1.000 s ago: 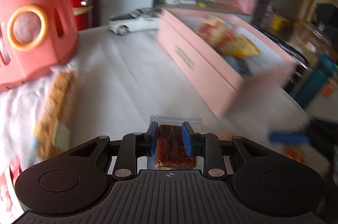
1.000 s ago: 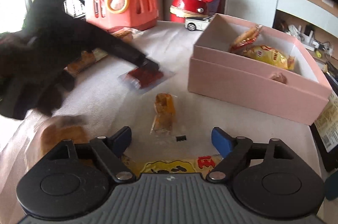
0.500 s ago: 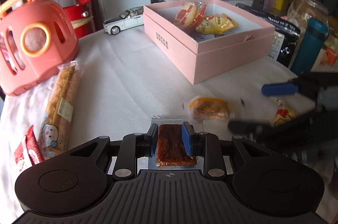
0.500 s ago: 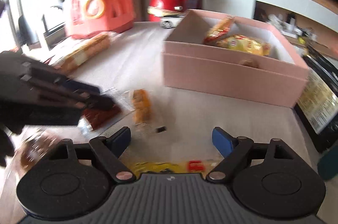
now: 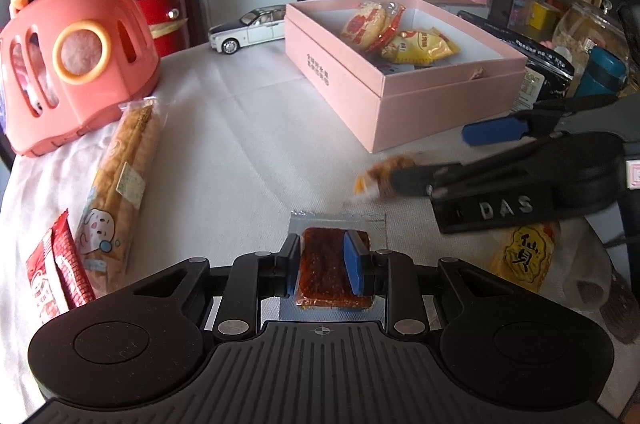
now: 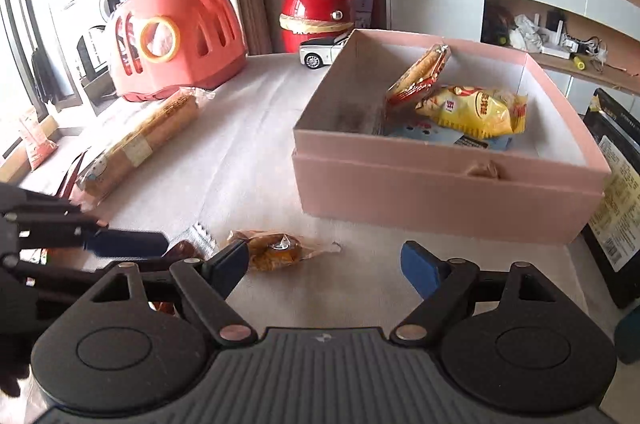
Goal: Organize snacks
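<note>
My left gripper (image 5: 326, 266) is shut on a clear packet of dark red dried meat (image 5: 322, 258), held just above the white tablecloth. My right gripper (image 6: 326, 262) is open and empty; it also shows in the left wrist view (image 5: 436, 158). Its left finger touches a small orange-brown wrapped snack (image 6: 276, 250), blurred in the left wrist view (image 5: 380, 176). The open pink box (image 5: 404, 104) holds a red packet (image 6: 420, 72) and a yellow packet (image 6: 476, 112). A long bread stick packet (image 5: 120, 180) lies at the left.
A coral toy carrier (image 5: 72, 60), a red bin (image 6: 316, 20) and a white toy car (image 5: 248, 28) stand at the back. Red sachets (image 5: 52, 268) lie at the left edge. A yellow snack (image 5: 524, 256) lies under my right gripper. A black bag (image 6: 616, 180) stands beside the box.
My right gripper has come forward and lower, so its left finger now reaches the orange-brown snack. My left gripper has kept its hold on the dried meat packet and barely moved.
</note>
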### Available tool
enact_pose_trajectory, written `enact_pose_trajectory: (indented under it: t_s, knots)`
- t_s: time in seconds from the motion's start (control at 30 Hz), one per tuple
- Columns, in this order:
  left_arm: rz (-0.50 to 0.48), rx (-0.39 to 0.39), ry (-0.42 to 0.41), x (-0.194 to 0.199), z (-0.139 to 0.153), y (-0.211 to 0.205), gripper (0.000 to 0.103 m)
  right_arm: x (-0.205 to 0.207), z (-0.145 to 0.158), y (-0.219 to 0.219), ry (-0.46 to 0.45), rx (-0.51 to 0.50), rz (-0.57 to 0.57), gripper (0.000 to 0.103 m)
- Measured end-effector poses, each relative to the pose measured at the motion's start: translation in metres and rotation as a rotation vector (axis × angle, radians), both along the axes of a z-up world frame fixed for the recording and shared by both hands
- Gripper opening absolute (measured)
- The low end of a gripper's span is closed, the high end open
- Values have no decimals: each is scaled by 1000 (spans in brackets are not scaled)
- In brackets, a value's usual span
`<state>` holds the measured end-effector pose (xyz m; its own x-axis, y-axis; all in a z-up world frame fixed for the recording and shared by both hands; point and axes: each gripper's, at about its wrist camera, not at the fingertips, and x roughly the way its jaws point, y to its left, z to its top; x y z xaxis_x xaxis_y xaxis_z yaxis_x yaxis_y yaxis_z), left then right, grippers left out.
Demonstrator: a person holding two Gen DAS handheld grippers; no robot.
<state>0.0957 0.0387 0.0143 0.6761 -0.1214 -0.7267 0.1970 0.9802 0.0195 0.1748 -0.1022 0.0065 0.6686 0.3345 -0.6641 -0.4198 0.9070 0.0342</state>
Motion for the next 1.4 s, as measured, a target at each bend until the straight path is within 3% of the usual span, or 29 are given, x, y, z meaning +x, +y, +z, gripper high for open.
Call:
enact_pose_trajectory:
  t_s: [0.13,0.27,0.77,0.93,1.07,1.23,1.3,1.37,1.4]
  knots:
    - [6,-7,2,0,0,1,28,5,-6,-7,-17,-69,-90,84]
    - [11,-9,6,0,0,1,28,5,-10,-32,-1,-41,-132,85]
    - [-27,-139,50,-3,7,9,30,-4,-15,-43,-30,-36,-162,90]
    - [-116,-71,44,-15,11,-11,30,-3,-15,-43,-30,-34,-165,90]
    - [-200,71,16,-21,2,-35,35,-3,-15,-44,-29,-34,-165,90]
    - [-116,142,-21,-9,-1,-29,31,-3,-15,-44,-29,-33,-168,91]
    - [-102,115,-14,-7,-1,-22,31,-2,-15,-45,-29,-31,-169,91]
    - [-119,82,0,-7,0,-20,40,-2,-15,-44,-29,-32,-171,91]
    - [-137,65,7,-8,0,-19,52,-3,-15,-44,-30,-33,-171,91]
